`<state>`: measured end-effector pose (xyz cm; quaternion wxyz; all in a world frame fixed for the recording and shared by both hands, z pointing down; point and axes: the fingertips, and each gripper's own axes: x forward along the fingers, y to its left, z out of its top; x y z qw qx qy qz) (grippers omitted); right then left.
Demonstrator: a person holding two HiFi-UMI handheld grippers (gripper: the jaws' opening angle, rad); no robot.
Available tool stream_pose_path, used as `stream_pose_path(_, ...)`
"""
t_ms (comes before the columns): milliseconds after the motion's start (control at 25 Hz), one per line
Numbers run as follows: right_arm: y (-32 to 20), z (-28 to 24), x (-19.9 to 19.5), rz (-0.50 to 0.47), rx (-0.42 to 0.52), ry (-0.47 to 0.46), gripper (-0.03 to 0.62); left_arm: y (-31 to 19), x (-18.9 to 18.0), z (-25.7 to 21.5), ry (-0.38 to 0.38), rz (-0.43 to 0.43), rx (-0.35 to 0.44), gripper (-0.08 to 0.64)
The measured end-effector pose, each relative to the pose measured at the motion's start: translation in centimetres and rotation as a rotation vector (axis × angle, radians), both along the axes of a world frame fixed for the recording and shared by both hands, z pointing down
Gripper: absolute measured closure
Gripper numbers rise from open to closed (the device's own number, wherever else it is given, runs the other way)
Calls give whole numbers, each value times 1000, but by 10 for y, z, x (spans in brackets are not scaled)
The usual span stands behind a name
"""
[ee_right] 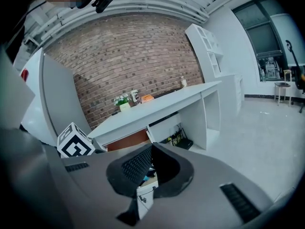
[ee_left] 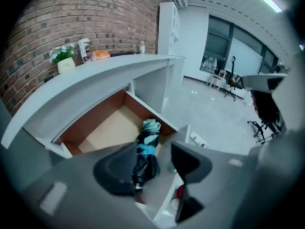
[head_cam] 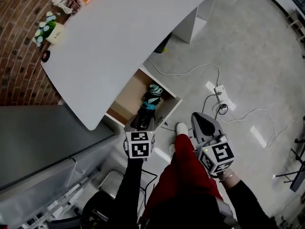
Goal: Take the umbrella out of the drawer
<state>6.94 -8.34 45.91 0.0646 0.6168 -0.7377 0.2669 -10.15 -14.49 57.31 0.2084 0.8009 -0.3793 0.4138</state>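
Front of drawer (head_cam: 127, 97) open from above; desktop (head_cam: 119, 37) over its rear.

Folded teal-black umbrella (head_cam: 151, 98) in open drawer (head_cam: 127, 95)

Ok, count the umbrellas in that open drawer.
1. A folded teal-and-black umbrella lies near the front panel of the open drawer. The drawer's rear sits under the white desktop, so another could be hidden there.

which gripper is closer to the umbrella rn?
Left. The left gripper is just above the near end of the umbrella, jaws open, not gripping. The right gripper hangs outside the drawer, off to the side.
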Motion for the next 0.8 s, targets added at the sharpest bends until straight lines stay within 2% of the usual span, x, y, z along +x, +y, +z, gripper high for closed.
stream_pose_path(160, -8, 17, 0, -9, -28, -17, 594, -12, 2, 27, -15, -28, -66, 321)
stream_pose_path(320, -12, 38, -2, -9, -82, -49, 594, -21, 2, 49, -50, -33, -95, 308)
stream_pose_path(800, -27, 85, 6, -20, -165, -72, 594, -43, 17, 114, -181, 38, -167, 274)
